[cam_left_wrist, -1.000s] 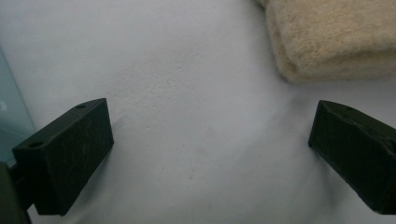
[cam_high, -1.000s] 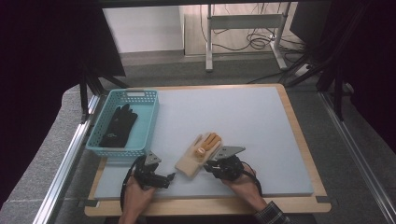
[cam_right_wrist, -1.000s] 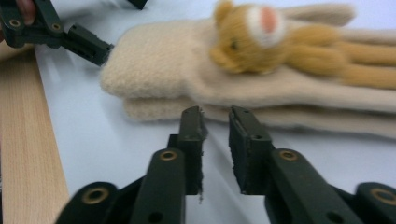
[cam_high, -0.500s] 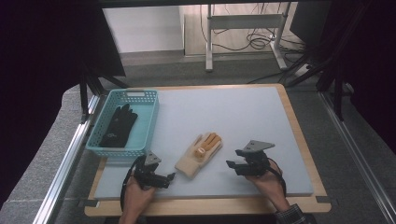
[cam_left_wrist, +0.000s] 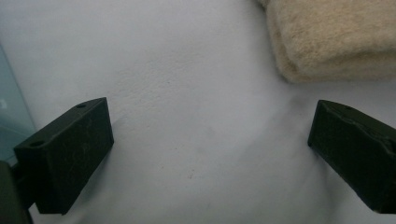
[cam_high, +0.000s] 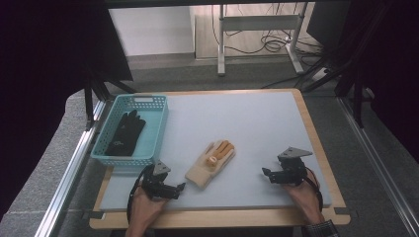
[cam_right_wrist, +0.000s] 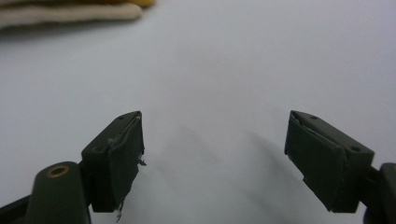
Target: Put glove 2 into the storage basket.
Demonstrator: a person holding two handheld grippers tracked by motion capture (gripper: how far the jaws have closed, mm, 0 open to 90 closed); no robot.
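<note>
A cream knitted glove (cam_high: 211, 163) with orange fingertips lies flat on the pale blue mat (cam_high: 247, 118), near the front middle. Its cuff shows at the top right of the left gripper view (cam_left_wrist: 331, 37), and its edge at the top left of the right gripper view (cam_right_wrist: 70, 11). My left gripper (cam_high: 180, 186) rests just left of the cuff, jaws wide apart (cam_left_wrist: 210, 109) over bare mat. My right gripper (cam_high: 266, 174) sits well to the right of the glove. Its jaws have just been opening and now stand open (cam_right_wrist: 213, 116) with nothing between them.
A light blue basket (cam_high: 143, 98) stands at the mat's left edge with a black glove (cam_high: 126, 133) inside; its wall shows at the left of the left gripper view (cam_left_wrist: 9, 121). A wooden frame (cam_high: 316, 143) borders the mat. Dark stands flank the table.
My right gripper has drawn away from the glove's right side toward the right and its jaws have spread. The glove and the left gripper have stayed put.
</note>
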